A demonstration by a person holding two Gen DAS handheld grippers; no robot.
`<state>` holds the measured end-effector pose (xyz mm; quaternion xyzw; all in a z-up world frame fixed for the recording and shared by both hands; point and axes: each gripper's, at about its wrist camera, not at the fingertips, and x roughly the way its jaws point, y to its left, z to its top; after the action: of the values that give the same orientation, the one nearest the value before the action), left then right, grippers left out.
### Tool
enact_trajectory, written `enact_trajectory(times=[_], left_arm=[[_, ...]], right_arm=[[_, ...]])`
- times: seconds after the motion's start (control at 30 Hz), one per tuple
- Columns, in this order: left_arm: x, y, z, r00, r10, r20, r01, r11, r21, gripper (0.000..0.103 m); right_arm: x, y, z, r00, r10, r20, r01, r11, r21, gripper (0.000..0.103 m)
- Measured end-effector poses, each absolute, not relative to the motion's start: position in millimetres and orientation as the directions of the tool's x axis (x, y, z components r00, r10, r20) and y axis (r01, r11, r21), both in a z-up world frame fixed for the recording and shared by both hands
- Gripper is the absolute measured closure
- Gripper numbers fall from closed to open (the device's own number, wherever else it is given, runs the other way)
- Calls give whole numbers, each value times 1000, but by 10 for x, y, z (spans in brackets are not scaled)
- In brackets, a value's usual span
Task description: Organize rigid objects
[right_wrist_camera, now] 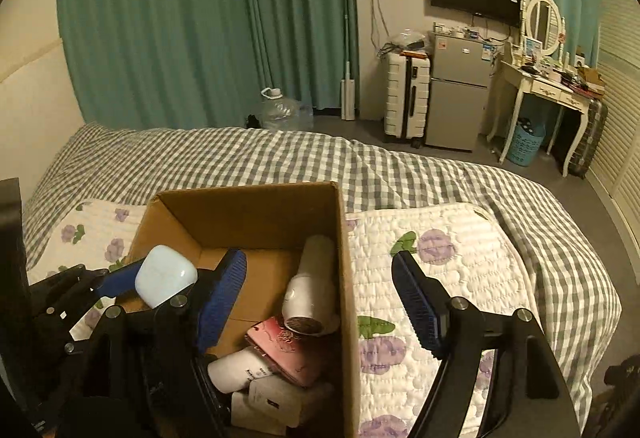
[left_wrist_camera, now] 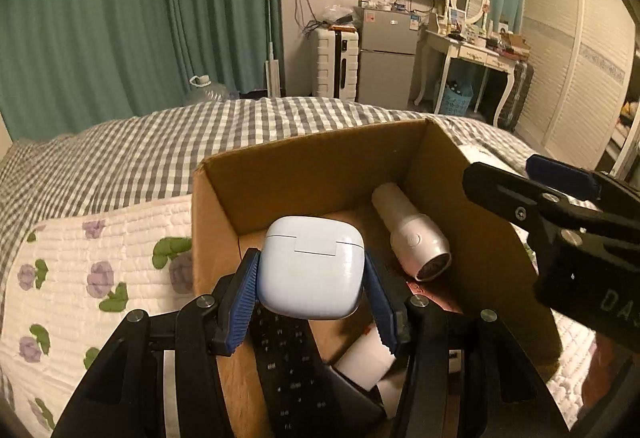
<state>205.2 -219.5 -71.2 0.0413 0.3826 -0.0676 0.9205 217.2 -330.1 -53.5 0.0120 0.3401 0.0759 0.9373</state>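
Observation:
My left gripper (left_wrist_camera: 311, 274) is shut on a pale blue earbud case (left_wrist_camera: 310, 266) and holds it above the open cardboard box (left_wrist_camera: 304, 170) on the bed. The case (right_wrist_camera: 164, 276) and the left gripper (right_wrist_camera: 140, 280) also show in the right wrist view over the box (right_wrist_camera: 248, 212). In the box lie a white hair dryer (left_wrist_camera: 412, 234), a black remote (left_wrist_camera: 288, 366) and a white item (left_wrist_camera: 364, 362). The right wrist view shows the hair dryer (right_wrist_camera: 310, 286), a pink case (right_wrist_camera: 288, 350) and a white bottle (right_wrist_camera: 236, 368). My right gripper (right_wrist_camera: 320, 302) is open and empty, straddling the box's right wall.
The box sits on a white floral quilted pad (right_wrist_camera: 440, 278) over a grey checked bedspread (left_wrist_camera: 160, 150). Beyond the bed are teal curtains (left_wrist_camera: 140, 18), a white suitcase (right_wrist_camera: 406, 98), a small fridge (right_wrist_camera: 458, 98), a dressing table (right_wrist_camera: 548, 86) and a water jug (right_wrist_camera: 282, 110).

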Motion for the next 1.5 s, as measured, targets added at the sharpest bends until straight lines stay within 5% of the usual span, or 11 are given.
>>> enact_trajectory(times=[0.2,0.5,1.07,1.5], left_arm=[[2087,-2223,-717,704,-76,-706,151,988,45,41],[1911,-2159,-374,746,-55,-664,129,990,63,37],[658,-1426,977,903,-47,-427,72,997,43,29],[26,-823,793,945,20,-326,-6,999,45,29]], right_arm=[[2182,-3354,-554,757,123,-642,-103,992,68,28],[1964,-3432,-365,801,88,-592,-56,996,71,13],[648,-3036,553,900,83,-428,-84,996,18,0],[20,-2395,563,920,138,-366,-148,989,2,0]])
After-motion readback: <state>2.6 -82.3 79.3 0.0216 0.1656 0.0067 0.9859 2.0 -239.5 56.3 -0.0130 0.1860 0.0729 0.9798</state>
